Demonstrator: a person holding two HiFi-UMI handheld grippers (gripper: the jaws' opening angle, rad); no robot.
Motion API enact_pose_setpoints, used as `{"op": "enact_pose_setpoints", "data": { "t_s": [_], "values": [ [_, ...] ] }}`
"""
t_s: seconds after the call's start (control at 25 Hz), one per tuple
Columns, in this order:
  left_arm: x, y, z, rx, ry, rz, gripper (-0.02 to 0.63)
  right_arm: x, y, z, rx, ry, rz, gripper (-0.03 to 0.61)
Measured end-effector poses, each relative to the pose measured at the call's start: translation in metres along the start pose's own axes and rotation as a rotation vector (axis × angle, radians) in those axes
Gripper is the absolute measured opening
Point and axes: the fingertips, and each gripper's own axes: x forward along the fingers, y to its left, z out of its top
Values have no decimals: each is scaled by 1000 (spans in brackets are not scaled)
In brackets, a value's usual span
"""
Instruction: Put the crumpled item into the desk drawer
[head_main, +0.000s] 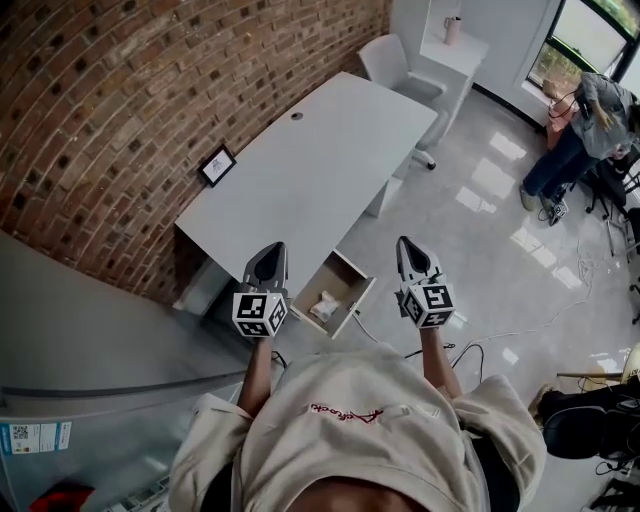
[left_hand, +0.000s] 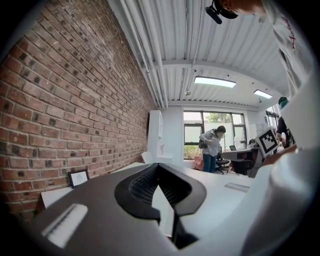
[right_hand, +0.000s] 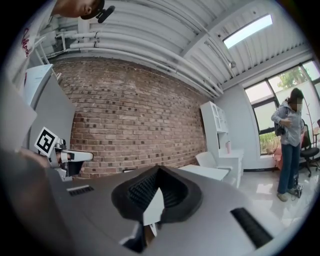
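Starting with the left gripper, its fingers are seen brought together tip to tip, and nothing is held between them. The fingers of the right gripper are likewise fully closed and empty. Both grippers are held raised, one to each side of the drawer, the left one just beside its left edge and the right one a little apart from its right front corner. Neither is touching the drawer.

The drawer is pulled out from under the near end of the white bench and stands open. The crumpled item, a pale wad, is lying inside the drawer, close to its front wall. A small framed picture is set on the bench behind the drawer, against the brick wall.

From this layout the placing step is judged to be done: the item is in the drawer and has been let go. What is left, if anything, is judged to be shutting the drawer. For that, one closed gripper would have to be lowered to the drawer front and pressed squarely against it. The push would be directed toward the bench, so that the drawer is not skewed on its runners and the wad is not caught at the edge.
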Motion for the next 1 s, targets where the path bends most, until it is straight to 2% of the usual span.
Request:
{"op": "enact_pose_setpoints", "data": {
  "t_s": [1.0],
  "values": [
    [-9, -12, -8, -3, 23, 24, 8, 5, 17, -22, 22, 56, 42, 11]
  ]
}}
